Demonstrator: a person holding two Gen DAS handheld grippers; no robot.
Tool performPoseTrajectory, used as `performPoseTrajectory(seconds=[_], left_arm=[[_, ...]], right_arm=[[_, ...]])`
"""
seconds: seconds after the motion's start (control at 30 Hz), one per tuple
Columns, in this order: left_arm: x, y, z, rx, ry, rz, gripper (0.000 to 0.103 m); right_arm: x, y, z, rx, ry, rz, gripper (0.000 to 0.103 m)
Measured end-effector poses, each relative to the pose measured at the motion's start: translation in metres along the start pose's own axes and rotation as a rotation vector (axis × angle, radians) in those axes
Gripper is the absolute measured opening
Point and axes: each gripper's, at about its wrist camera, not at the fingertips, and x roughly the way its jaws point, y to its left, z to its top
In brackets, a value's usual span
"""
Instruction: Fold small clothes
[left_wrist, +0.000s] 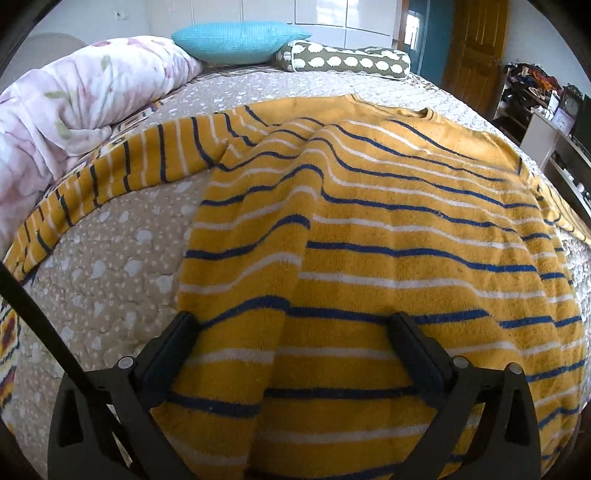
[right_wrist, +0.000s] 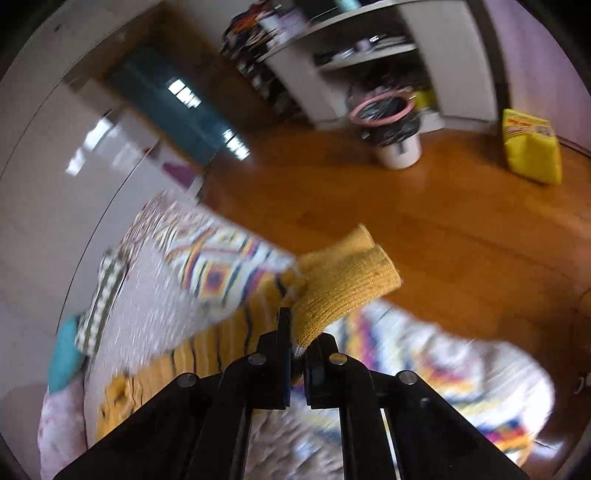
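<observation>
My left gripper (left_wrist: 291, 332) stands with jaws wide over the striped sweater (left_wrist: 369, 221) on the bed (left_wrist: 110, 258). My right gripper (right_wrist: 295, 332) has its jaws closed on the sweater cuff (right_wrist: 347, 280).

One striped yellow sweater (left_wrist: 388, 229) on one bed (left_wrist: 110, 258), two hand-held grippers, left (left_wrist: 295, 325) and right (right_wrist: 297, 332), three pillows: one teal (left_wrist: 236, 40), one sheep-patterned (left_wrist: 347, 61), one floral (left_wrist: 74, 99)

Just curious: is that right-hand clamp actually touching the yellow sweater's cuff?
Touching. The right wrist view shows the right gripper closed on the ribbed cuff of the striped sweater, which sticks out past its fingers.
</observation>
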Motion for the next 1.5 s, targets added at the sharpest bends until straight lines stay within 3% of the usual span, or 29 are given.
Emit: performPoseTrajectory(seconds=[0.13, 0.23, 0.33, 0.37, 0.43, 0.47, 0.53, 0.7, 0.83, 0.9, 0.97, 1.1, 1.17, 1.27, 1.43, 1.5], left_arm=[[-0.001, 0.002, -0.001, 0.0, -0.006, 0.003, 0.103], [-0.001, 0.003, -0.001, 0.0, -0.008, -0.001, 0.103], [-0.001, 0.007, 0.003, 0.005, 0.032, -0.033, 0.103], [-0.003, 0.009, 0.01, 0.014, 0.08, -0.076, 0.103], [-0.013, 0.019, 0.021, -0.015, 0.096, -0.206, 0.102], [-0.027, 0.032, 0.03, -0.061, 0.063, -0.315, 0.102], [-0.047, 0.052, 0.042, -0.104, -0.015, -0.351, 0.102], [-0.089, 0.13, 0.049, -0.197, -0.275, -0.078, 0.102], [-0.081, 0.174, 0.029, -0.269, -0.329, 0.013, 0.102], [-0.068, 0.189, 0.023, -0.275, -0.305, 0.08, 0.102], [-0.058, 0.21, 0.022, -0.315, -0.267, 0.088, 0.102], [-0.055, 0.245, 0.017, -0.465, -0.258, -0.037, 0.102], [-0.056, 0.257, 0.015, -0.529, -0.256, -0.065, 0.102], [-0.053, 0.274, 0.015, -0.604, -0.236, -0.077, 0.102], [-0.058, 0.308, 0.003, -0.715, -0.231, -0.009, 0.102], [-0.065, 0.331, -0.011, -0.802, -0.254, 0.014, 0.102]], right_arm=[[-0.017, 0.037, -0.001, -0.116, -0.015, -0.019, 0.006], [-0.031, 0.088, -0.018, -0.232, -0.011, 0.017, 0.005], [-0.04, 0.165, -0.048, -0.365, 0.015, 0.085, 0.006], [-0.041, 0.188, -0.058, -0.401, 0.027, 0.105, 0.006], [-0.04, 0.238, -0.089, -0.49, 0.06, 0.148, 0.006], [-0.039, 0.274, -0.114, -0.557, 0.085, 0.177, 0.006], [-0.034, 0.324, -0.161, -0.656, 0.128, 0.214, 0.006], [-0.012, 0.416, -0.285, -0.829, 0.257, 0.307, 0.006], [0.011, 0.473, -0.391, -1.032, 0.345, 0.318, 0.006], [0.023, 0.483, -0.429, -1.126, 0.387, 0.299, 0.006], [0.028, 0.486, -0.453, -1.188, 0.404, 0.281, 0.009], [0.031, 0.485, -0.486, -1.259, 0.447, 0.301, 0.016], [0.027, 0.481, -0.497, -1.288, 0.469, 0.313, 0.027], [0.019, 0.478, -0.507, -1.312, 0.487, 0.334, 0.038], [0.005, 0.469, -0.499, -1.261, 0.523, 0.389, 0.038], [-0.007, 0.455, -0.495, -1.249, 0.512, 0.416, 0.038]])
